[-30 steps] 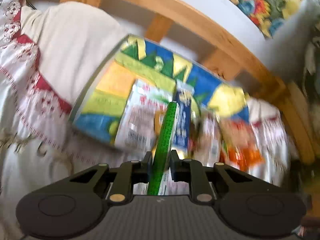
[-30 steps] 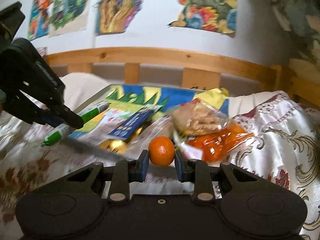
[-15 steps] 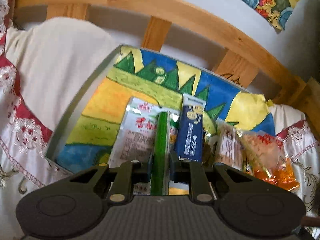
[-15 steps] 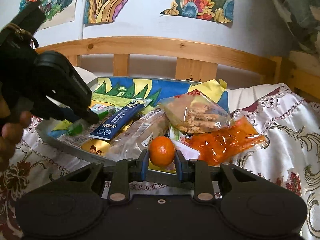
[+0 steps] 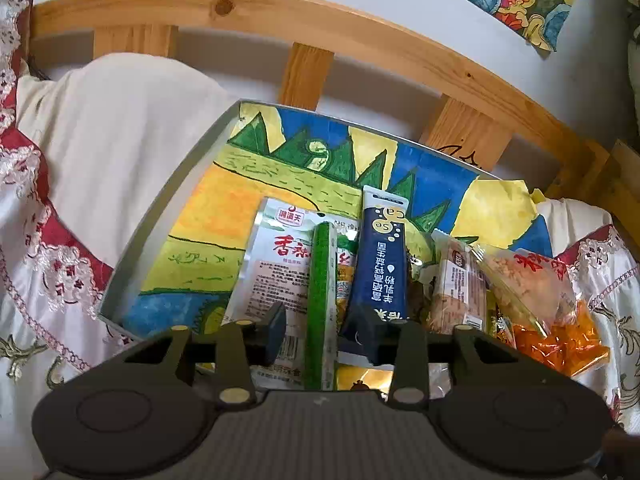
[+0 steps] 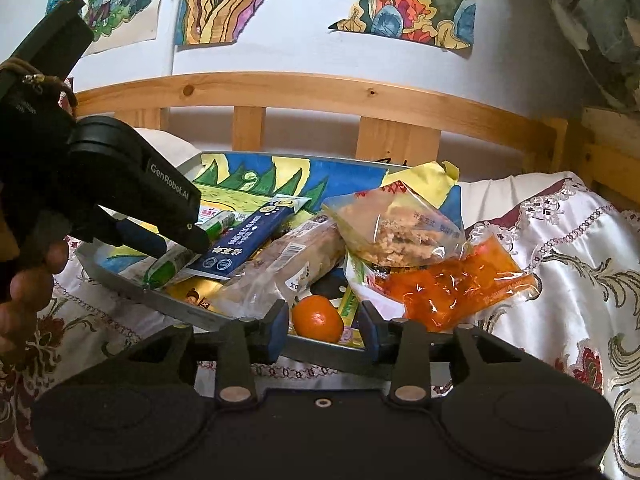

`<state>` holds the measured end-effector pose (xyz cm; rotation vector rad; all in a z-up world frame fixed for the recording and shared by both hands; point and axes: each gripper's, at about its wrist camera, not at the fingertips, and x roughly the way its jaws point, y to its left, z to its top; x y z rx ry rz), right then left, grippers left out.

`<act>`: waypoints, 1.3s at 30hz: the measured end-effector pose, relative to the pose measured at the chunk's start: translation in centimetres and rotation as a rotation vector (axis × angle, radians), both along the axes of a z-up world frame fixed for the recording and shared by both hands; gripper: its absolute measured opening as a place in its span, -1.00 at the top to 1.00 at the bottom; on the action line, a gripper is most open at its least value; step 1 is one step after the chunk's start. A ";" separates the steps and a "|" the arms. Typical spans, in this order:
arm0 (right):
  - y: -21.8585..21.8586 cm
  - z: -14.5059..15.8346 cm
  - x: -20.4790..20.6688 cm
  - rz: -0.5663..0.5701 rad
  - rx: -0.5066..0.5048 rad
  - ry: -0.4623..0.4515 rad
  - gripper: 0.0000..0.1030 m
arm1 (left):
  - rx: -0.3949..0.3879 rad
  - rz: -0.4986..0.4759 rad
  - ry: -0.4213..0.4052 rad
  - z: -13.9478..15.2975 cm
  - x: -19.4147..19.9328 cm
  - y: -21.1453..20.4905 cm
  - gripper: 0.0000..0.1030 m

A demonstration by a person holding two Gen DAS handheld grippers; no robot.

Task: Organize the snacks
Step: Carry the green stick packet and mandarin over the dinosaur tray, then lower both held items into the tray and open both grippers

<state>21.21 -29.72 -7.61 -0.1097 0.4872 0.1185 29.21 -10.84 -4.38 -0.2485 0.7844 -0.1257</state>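
**Both jaws let go over the snack tray**

Since a second ago both pairs of jaws have parted from what they pinched, and both are opening now. In the left wrist view the left gripper (image 5: 322, 330) has its jaws clear on either side of the green stick pack (image 5: 321, 304), which lies lengthwise between them on top of a white sachet (image 5: 276, 276) with red print; no pad presses on it. In the right wrist view the right gripper (image 6: 323, 330) stands with a gap on each side of the mandarin (image 6: 318, 318), which sits between the jaws at the near rim of the tray (image 6: 188, 312).

That tray is shallow grey metal, lined with a child's painted paper of green peaks, blue and yellow. Just right of the green stick lies a flat navy sachet (image 5: 384, 264) with white lettering. Beside it is a clear-wrapped cake bar (image 5: 458, 288), then a crinkled clear bag of pale brown crumbs (image 5: 528, 284), and a glossy bag of orange pieces (image 5: 560, 344) hanging over the tray's right edge. All of it rests on a bed with a satin, embroidered white-and-red cover (image 6: 560, 248), before a pine slatted headboard (image 6: 304, 92).
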 end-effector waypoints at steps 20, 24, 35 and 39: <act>0.2 1.0 -1.1 0.028 0.023 -0.056 -0.51 | 0.042 0.045 -0.053 1.2 -1.7 0.8 -0.73; 0.1 1.2 -1.3 0.021 0.028 -0.069 -0.60 | 0.056 0.062 -0.070 1.6 -2.2 1.1 -0.84; 0.0 1.9 -2.1 0.007 0.037 -0.102 -0.83 | 0.082 0.097 -0.099 2.3 -4.0 2.3 -0.96; -0.1 2.6 -2.7 -0.001 0.055 -0.122 -0.89 | 0.096 0.112 -0.116 2.4 -5.2 3.0 -0.99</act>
